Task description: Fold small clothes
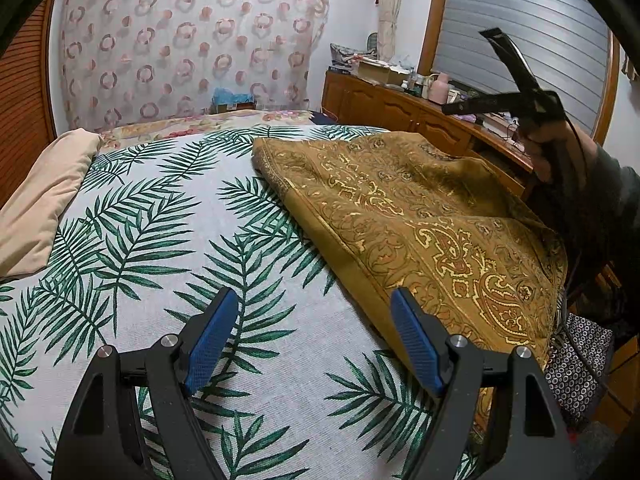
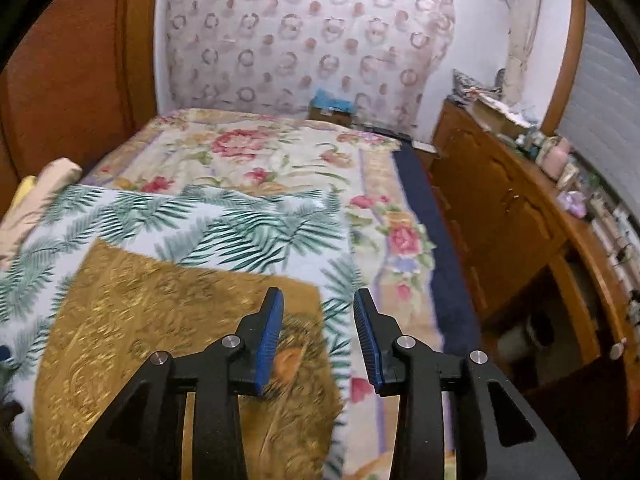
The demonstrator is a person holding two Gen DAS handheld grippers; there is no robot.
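A mustard-gold paisley cloth (image 1: 420, 216) lies spread on the palm-leaf sheet (image 1: 168, 240) of the bed, on its right part. My left gripper (image 1: 314, 336) is open and empty, hovering above the sheet with its right pad over the cloth's near edge. The right gripper (image 1: 516, 92) shows in the left wrist view, raised above the cloth's right side. In the right wrist view the same cloth (image 2: 160, 320) lies below and left of my right gripper (image 2: 318, 336), which is open and empty above the cloth's right edge. That view is motion-blurred.
A beige pillow (image 1: 44, 200) lies at the bed's left side. A floral blanket (image 2: 260, 160) covers the far part of the bed. A wooden cabinet (image 2: 500, 216) with clutter on top runs along the right. A patterned curtain (image 1: 180, 40) hangs behind.
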